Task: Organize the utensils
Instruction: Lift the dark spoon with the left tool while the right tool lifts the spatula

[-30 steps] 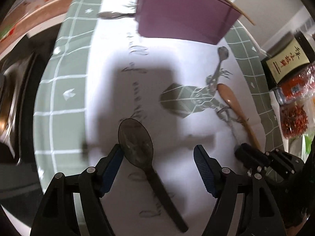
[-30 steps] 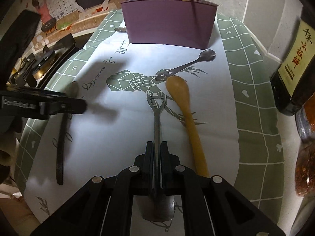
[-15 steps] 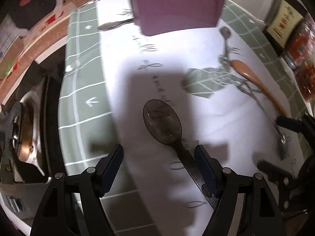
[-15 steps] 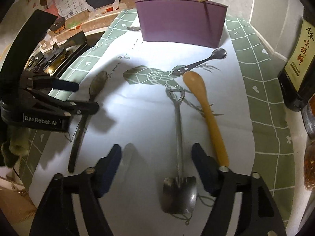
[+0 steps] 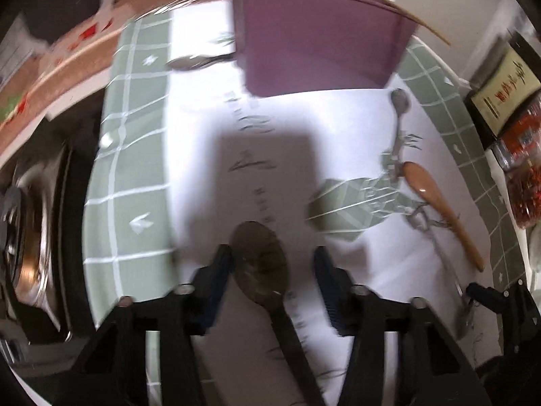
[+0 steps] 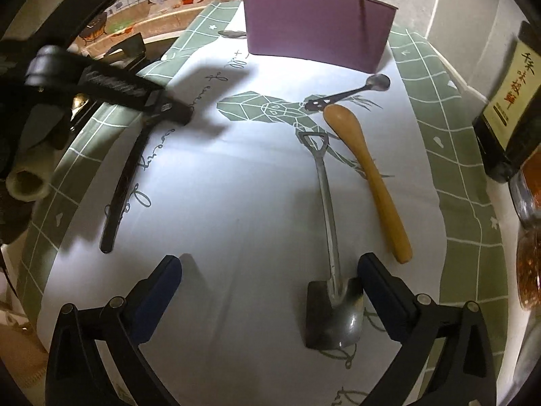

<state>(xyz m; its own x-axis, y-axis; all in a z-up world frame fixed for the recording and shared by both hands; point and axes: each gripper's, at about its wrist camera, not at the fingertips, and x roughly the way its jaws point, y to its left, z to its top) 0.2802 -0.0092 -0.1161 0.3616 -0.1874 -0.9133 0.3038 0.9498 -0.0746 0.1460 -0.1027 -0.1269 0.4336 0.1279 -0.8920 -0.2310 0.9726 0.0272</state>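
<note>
A dark spoon (image 5: 260,257) lies on the white and green mat (image 5: 135,169). Its bowl sits between the closing jaws of my left gripper (image 5: 272,264): the left pad is at the bowl's edge, the right pad still apart. My right gripper (image 6: 270,264) is opening wide above the mat and holds nothing. A steel shovel-shaped spoon (image 6: 328,203) lies flat with its blade beside the right finger. A wooden spoon (image 6: 368,176) and a small metal spoon (image 6: 351,93) lie further back. The purple holder (image 6: 314,23) stands at the far end.
Another metal spoon (image 5: 196,61) lies left of the holder. A dark sauce bottle (image 6: 507,101) and a jar of red chilli (image 6: 531,253) stand off the mat's right edge. A stove (image 5: 27,237) borders the left side.
My right gripper let go of the shovel spoon's handle, opened wide and drew back. My left gripper's jaws narrowed around the dark spoon's bowl.
</note>
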